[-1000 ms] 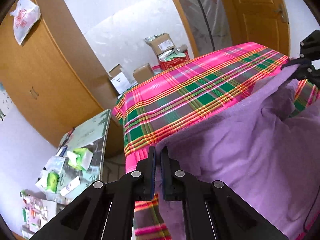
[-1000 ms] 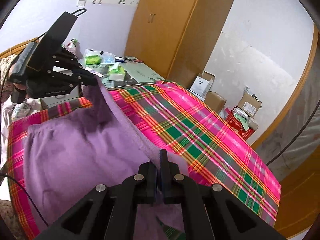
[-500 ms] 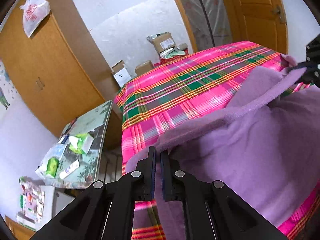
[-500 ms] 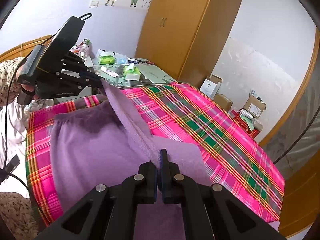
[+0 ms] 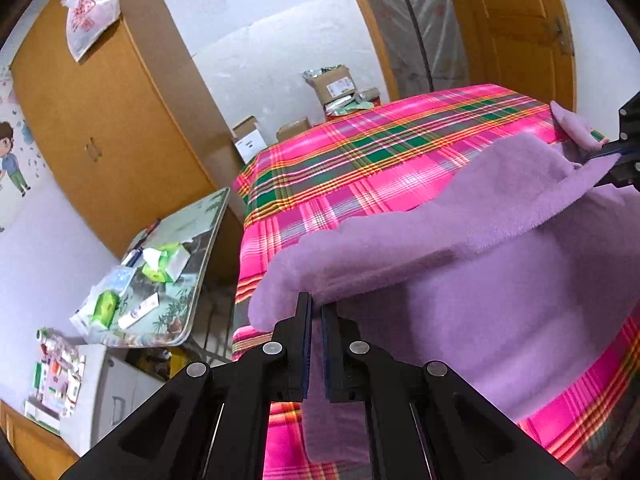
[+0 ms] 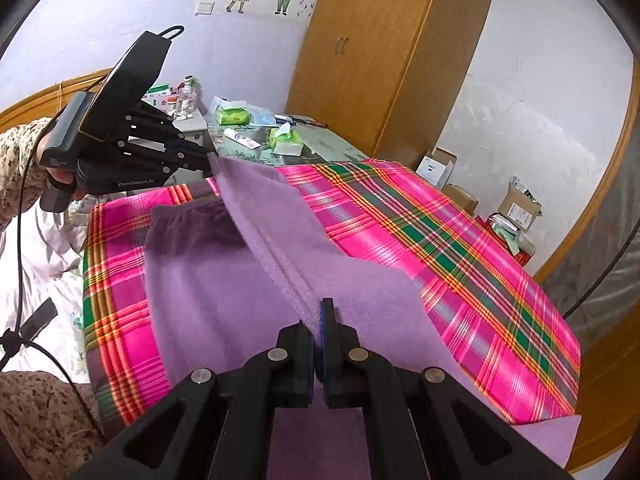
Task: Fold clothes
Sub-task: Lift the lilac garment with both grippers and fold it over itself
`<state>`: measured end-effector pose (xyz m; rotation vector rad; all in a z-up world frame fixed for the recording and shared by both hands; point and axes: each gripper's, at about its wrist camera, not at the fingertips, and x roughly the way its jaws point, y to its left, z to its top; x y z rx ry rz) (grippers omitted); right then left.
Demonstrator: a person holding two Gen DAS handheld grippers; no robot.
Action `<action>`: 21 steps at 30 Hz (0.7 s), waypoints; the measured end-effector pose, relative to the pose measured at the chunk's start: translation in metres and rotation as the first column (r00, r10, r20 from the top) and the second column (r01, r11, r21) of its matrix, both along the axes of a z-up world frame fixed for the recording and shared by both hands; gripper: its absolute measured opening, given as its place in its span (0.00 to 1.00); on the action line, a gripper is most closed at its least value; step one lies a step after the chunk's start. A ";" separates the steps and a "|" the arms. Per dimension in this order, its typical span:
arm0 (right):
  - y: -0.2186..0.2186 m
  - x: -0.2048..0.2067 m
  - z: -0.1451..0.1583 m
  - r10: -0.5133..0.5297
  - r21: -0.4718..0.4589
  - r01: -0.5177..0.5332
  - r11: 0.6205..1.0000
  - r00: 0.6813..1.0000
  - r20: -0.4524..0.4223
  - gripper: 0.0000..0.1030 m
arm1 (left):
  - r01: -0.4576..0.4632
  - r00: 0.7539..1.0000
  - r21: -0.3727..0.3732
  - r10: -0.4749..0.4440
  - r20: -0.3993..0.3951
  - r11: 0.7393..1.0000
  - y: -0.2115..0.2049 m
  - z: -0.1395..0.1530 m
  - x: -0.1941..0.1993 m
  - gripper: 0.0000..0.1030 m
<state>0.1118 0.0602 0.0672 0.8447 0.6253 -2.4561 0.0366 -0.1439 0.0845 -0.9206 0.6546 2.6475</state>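
A purple fleece garment (image 5: 460, 280) lies on a pink, green and orange plaid cloth (image 5: 360, 168) that covers the table. My left gripper (image 5: 316, 312) is shut on one edge of the garment (image 6: 224, 280) and holds it lifted. My right gripper (image 6: 318, 320) is shut on the same edge further along. Between the two grippers the edge stretches as a raised fold over the flat lower layer. The left gripper (image 6: 202, 158) shows in the right wrist view, held by a hand in a floral sleeve (image 6: 16, 160). The right gripper (image 5: 612, 160) shows at the right edge of the left wrist view.
A glass-topped side table (image 5: 172, 280) with tissue packs and tubes stands by the near end. A wooden wardrobe (image 6: 380, 60), cardboard boxes (image 5: 332, 86) on the floor and a wooden door (image 5: 512, 28) ring the table. A black cable (image 6: 24, 240) hangs at the left.
Both grippers have carried the held purple edge back across the garment, so more of the plaid cloth shows beyond it and the folded layer covers more of the lower one.
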 end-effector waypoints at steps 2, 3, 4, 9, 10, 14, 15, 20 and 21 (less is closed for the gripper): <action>0.001 0.005 -0.001 0.000 0.000 0.000 1.000 1.000 0.000 0.02 | -0.004 1.000 0.007 0.004 -0.003 1.000 -0.001 0.000 0.005 0.04; 0.001 0.008 -0.002 -0.001 -0.001 0.001 1.000 1.000 0.000 0.02 | -0.004 1.000 0.011 0.004 -0.001 1.000 -0.002 0.000 0.006 0.04; 0.002 0.010 -0.002 0.000 -0.002 0.000 1.000 1.000 0.000 0.02 | -0.004 1.000 0.013 0.004 -0.001 1.000 -0.002 0.000 0.008 0.04; 0.004 0.021 -0.007 0.000 -0.006 0.000 1.000 1.000 0.017 0.02 | -0.001 1.000 0.013 0.001 0.003 1.000 0.001 -0.005 0.021 0.04; 0.004 0.022 -0.011 0.000 -0.004 0.000 1.000 1.000 0.023 0.02 | 0.000 1.000 0.016 0.000 0.007 1.000 0.001 -0.006 0.024 0.04; 0.003 0.028 -0.023 -0.004 0.005 0.003 1.000 0.999 0.049 0.02 | 0.000 1.000 0.008 0.000 0.020 1.000 0.003 -0.015 0.035 0.04; 0.003 0.030 -0.026 -0.004 0.008 0.004 1.000 0.998 0.056 0.02 | 0.002 1.000 0.007 -0.002 0.028 1.000 0.004 -0.019 0.039 0.04; 0.001 0.037 -0.041 -0.009 0.019 0.007 1.000 0.996 0.088 0.02 | -0.014 0.999 0.039 0.012 0.049 0.999 0.001 -0.032 0.053 0.04; 0.001 0.039 -0.044 -0.010 0.022 0.008 1.000 0.995 0.095 0.02 | -0.019 0.999 0.041 0.017 0.049 0.999 0.000 -0.033 0.055 0.04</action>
